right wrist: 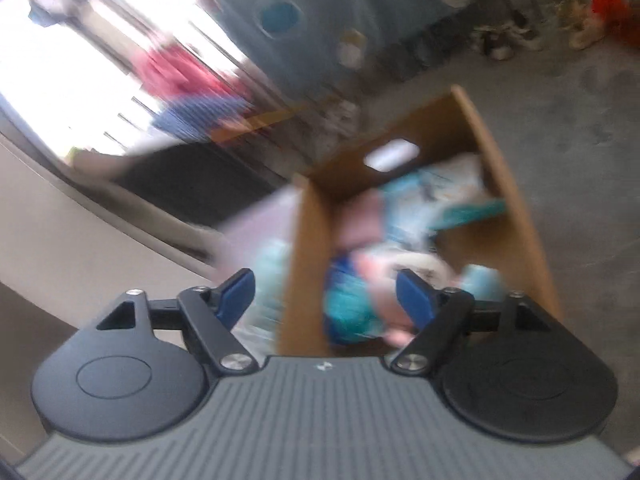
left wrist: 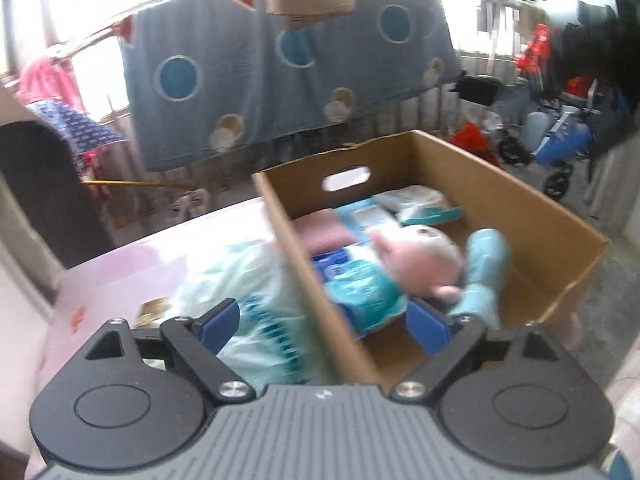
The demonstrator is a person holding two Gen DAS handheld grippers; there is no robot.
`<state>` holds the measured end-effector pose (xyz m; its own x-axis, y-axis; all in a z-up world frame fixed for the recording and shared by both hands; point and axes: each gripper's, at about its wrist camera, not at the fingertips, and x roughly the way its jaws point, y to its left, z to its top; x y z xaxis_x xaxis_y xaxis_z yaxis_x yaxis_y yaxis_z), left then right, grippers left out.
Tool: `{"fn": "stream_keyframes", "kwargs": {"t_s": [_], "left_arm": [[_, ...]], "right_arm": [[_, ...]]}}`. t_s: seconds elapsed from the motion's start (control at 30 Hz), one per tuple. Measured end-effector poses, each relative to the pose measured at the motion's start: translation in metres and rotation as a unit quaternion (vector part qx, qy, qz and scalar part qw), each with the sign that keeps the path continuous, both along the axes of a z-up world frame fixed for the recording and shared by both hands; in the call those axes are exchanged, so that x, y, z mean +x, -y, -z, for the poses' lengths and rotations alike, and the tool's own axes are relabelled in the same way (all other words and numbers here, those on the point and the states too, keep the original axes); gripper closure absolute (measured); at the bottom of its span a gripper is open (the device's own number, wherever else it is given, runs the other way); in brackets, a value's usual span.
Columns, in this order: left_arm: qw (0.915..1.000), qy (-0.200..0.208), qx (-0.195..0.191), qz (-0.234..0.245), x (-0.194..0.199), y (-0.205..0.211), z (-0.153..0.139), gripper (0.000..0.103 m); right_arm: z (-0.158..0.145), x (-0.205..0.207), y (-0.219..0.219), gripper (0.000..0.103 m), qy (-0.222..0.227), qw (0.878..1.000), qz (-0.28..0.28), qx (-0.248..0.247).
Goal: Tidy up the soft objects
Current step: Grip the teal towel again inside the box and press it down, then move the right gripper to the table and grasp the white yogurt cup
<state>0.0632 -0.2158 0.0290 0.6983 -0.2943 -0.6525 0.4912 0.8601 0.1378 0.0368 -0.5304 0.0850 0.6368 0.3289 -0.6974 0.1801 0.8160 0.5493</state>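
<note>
Both our tongs, left (left wrist: 322, 326) and right (right wrist: 326, 300), hang released above the cardboard box (left wrist: 532, 216), the pale bag (left wrist: 240, 292) just outside its near wall, nearer our left.

Daylight enters from the windows (left wrist: 80, 12) behind the hung blue cloth (left wrist: 288, 80), blown out to white glare. Left wrist view: moderate motion blur on the cardboard box (left wrist: 520, 216) contents; background fairly sharp. Right wrist view: heavy streaked blur throughout. Fisheye curvature bends straight lines near frame edges
</note>
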Motion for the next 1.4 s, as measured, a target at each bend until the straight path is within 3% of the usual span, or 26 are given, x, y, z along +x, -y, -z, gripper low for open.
{"fn": "stream_keyframes", "kwargs": {"t_s": [0.13,0.23,0.37,0.47,0.6,0.77,0.83,0.93,1.03,1.13,1.17,1.27,1.4], "left_arm": [[0.9998,-0.002,0.003,-0.019,0.003,-0.035,-0.001,0.012],[0.9995,0.001,0.016,-0.028,0.002,-0.059,0.001,0.012],[0.9984,0.003,0.035,-0.043,0.002,-0.09,0.005,0.012],[0.9979,0.002,0.034,-0.055,0.002,-0.11,0.007,0.012],[0.997,-0.007,0.021,-0.074,0.006,-0.131,0.012,0.012],[0.9956,-0.015,0.014,-0.092,0.005,-0.153,0.022,0.012],[0.9947,-0.01,0.015,-0.101,0.004,-0.161,0.026,0.012],[0.9929,-0.017,0.007,-0.118,0.006,-0.173,0.03,0.012],[0.9915,-0.024,0.006,-0.128,0.006,-0.183,0.034,0.012],[0.9902,-0.017,0.017,-0.138,0.003,-0.191,0.034,0.012],[0.9899,-0.014,0.018,-0.14,0.0,-0.194,0.034,0.012],[0.9886,-0.009,0.02,-0.149,-0.003,-0.203,0.035,0.012],[0.9867,-0.01,0.02,-0.161,-0.003,-0.209,0.038,0.012]], "right_arm": [[0.052,0.028,-0.01,0.024,-0.107,0.993,0.005,-0.046],[0.094,0.048,-0.021,0.026,-0.176,0.981,-0.002,-0.079],[0.13,0.067,-0.038,0.028,-0.231,0.963,-0.016,-0.135],[0.141,0.072,-0.047,0.033,-0.24,0.956,-0.03,-0.164],[0.14,0.069,-0.054,0.068,-0.233,0.956,-0.035,-0.175],[0.112,0.065,-0.067,0.076,-0.206,0.943,-0.033,-0.258],[0.1,0.065,-0.071,0.076,-0.194,0.935,-0.038,-0.295],[0.087,0.069,-0.079,0.076,-0.171,0.912,-0.05,-0.369],[0.094,0.08,-0.084,0.068,-0.165,0.892,-0.065,-0.415],[0.103,0.087,-0.09,0.037,-0.17,0.878,-0.075,-0.442],[0.1,0.084,-0.092,0.027,-0.161,0.879,-0.077,-0.443],[0.079,0.071,-0.094,0.023,-0.126,0.892,-0.064,-0.43],[0.036,0.037,-0.095,0.021,-0.054,0.932,-0.019,-0.358]]}}
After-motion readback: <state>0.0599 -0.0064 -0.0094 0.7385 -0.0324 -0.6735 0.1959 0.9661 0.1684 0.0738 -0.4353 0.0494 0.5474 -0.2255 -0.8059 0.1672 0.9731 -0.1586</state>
